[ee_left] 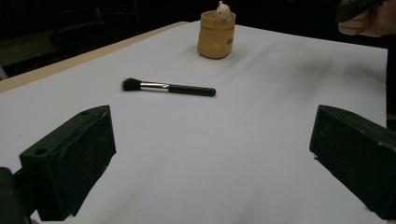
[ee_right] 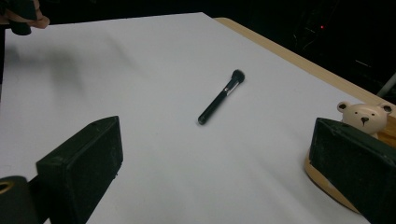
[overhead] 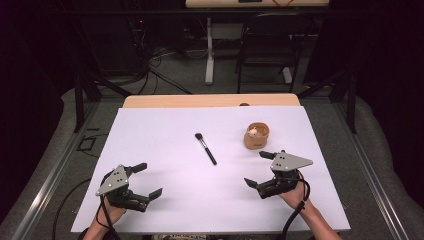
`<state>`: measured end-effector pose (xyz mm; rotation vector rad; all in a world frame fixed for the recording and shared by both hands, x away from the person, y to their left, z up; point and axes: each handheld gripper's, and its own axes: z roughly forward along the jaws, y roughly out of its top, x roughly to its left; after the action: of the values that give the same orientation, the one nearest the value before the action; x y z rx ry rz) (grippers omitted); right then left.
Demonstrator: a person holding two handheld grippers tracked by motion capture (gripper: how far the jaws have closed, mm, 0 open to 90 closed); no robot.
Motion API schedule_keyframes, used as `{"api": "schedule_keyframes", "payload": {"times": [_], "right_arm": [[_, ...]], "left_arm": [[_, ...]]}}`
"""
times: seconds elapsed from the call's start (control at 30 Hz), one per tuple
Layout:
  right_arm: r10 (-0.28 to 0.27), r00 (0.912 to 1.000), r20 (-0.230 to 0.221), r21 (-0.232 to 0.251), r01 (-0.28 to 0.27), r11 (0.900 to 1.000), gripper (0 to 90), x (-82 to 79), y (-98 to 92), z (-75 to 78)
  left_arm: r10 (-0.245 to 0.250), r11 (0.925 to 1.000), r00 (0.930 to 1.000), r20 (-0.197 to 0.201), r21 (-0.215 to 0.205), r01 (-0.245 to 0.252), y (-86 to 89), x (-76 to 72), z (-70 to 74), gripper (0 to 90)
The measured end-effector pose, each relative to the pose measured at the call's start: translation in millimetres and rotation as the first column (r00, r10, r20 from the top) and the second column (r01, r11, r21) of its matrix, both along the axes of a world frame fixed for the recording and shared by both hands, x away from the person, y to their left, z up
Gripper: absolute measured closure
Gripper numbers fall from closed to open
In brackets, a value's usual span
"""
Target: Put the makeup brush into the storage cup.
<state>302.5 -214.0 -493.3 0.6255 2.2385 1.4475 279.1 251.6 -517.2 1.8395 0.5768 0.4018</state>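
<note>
A: Where do your two tools stand, and what lies between them?

B: Your left hand-held gripper (overhead: pixel 145 181) rests near the front left of the white counter (overhead: pixel 165 200), jaws spread wide with nothing between them. Your right hand-held gripper (overhead: pixel 262 169) sits at the front right, jaws likewise wide apart and empty. The makeup brush (overhead: pixel 205 148) lies flat near the middle of the counter, bristles toward the far side, well apart from both tools. The tan holder (overhead: pixel 256 137) with a small bear figure (overhead: pixel 253 132) in it stands upright just beyond your right tool.

A: What could go wrong from here?

B: Three risks, as a judgement. First, the brush handle (ee_left: pixel 191 90) is thin and round and lies flat; if your jaws close from above without straddling it squarely, it may roll or skid away across the smooth cover. Second, seen along your right tool, the holder (ee_right: pixel 327 179) sits close beside one jaw; a sideways swing toward the brush could clip it and tip it, since it looks light. Third, pinching the bristles (ee_right: pixel 237 74) rather than the handle would give a soft, slipping hold and the brush could droop or drop on the way to the holder.

A: And the bear?

B: It takes up part of the opening, so a tilted entry may catch on it.
</note>
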Motion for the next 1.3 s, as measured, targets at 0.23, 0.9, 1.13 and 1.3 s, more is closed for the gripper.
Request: {"api": "schedule_keyframes", "payload": {"times": [0.23, 0.9, 1.13, 1.3], "right_arm": [[0.008, 0.9999, -0.012, 0.002, -0.008, 1.0, 2.3, 8.4, 8.2, -0.9], [0.06, 0.9961, -0.065, -0.003, -0.06, 0.998, 1.2, 33.6, 33.2, -0.9], [0.058, 0.996, -0.068, -0.002, -0.058, 0.998, 1.0, 42.0, 40.2, -1.0], [0.061, 0.9953, -0.075, 0.0, -0.062, 0.998, 1.0, 49.3, 46.4, -0.8]], "left_arm": [[-0.004, 1.0, 1.0, -0.002, 0.001, 0.004, -0.3, 0.1, -0.1, 0.3], [-0.028, 0.9996, 0.9996, 0.001, 0.009, 0.028, -1.2, -0.6, 0.3, 0.3], [-0.024, 0.9997, 0.9997, 0.003, 0.009, 0.024, -1.6, -0.8, 0.1, 0.3], [-0.03, 0.9995, 0.9995, 0.003, 0.008, 0.03, -1.5, -0.7, 0.0, 0.3]]}}
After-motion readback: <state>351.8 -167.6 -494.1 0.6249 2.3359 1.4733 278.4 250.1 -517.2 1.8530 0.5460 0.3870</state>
